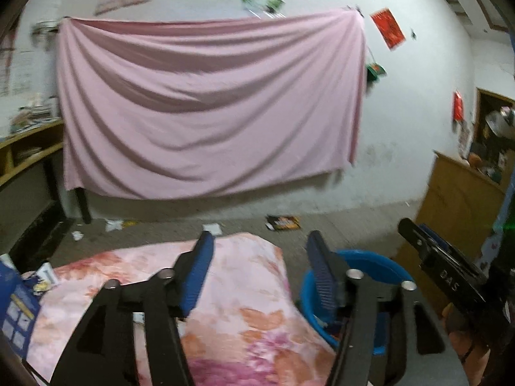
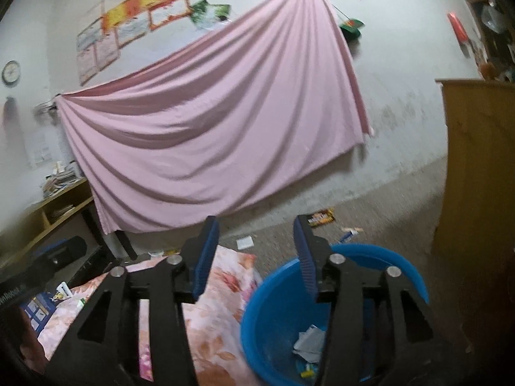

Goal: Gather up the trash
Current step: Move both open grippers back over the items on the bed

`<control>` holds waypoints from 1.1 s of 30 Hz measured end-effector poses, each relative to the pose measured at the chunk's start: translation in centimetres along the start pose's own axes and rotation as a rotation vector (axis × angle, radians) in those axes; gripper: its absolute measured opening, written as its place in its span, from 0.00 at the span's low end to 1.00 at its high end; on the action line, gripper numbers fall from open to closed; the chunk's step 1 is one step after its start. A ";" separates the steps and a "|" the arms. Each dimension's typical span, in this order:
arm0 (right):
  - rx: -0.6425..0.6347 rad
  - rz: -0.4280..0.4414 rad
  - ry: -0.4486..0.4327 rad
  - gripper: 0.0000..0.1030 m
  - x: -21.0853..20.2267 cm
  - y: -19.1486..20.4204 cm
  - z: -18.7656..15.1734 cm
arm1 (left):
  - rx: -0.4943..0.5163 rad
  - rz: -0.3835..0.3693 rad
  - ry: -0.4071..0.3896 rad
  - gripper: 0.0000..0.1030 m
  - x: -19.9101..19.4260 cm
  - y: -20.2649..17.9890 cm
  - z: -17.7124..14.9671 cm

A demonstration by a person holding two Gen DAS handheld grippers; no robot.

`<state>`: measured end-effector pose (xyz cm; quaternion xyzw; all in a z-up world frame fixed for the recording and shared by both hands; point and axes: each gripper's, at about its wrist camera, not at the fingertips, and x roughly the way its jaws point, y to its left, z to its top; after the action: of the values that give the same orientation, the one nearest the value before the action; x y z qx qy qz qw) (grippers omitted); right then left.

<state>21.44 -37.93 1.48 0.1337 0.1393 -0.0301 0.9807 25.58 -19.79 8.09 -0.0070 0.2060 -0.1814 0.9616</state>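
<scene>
The right gripper [image 2: 256, 241] is held with fingers spread and empty above a blue basin [image 2: 273, 318], in which crumpled paper [image 2: 309, 342] lies. The left gripper [image 1: 259, 257] is likewise spread, empty, over a floral blanket [image 1: 251, 321]. Wrappers [image 1: 283, 222] are scattered on the floor by the wall.

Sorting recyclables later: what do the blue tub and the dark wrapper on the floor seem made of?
Blue tub: likely plastic, with a smooth, uniform, slightly glossy wall. Dark wrapper: probably printed plastic film or thin card; it lies flat, but blur leaves it open.
</scene>
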 end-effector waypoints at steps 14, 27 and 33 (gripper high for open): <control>-0.100 0.103 -0.116 1.00 0.0 6.0 -0.5 | -0.139 0.219 -0.184 0.98 -6.0 9.2 -1.9; -0.182 0.196 -0.109 1.00 1.2 10.9 -2.5 | -0.119 0.346 -0.229 0.98 -9.3 14.0 -5.5; -0.266 0.229 -0.074 1.00 1.9 13.4 -4.0 | -0.091 0.363 -0.217 0.98 -9.2 15.2 -7.0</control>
<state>23.52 -23.94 0.61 0.0168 0.0898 0.0958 0.9912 20.21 -1.93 3.93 -0.0325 0.1070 0.0061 0.9937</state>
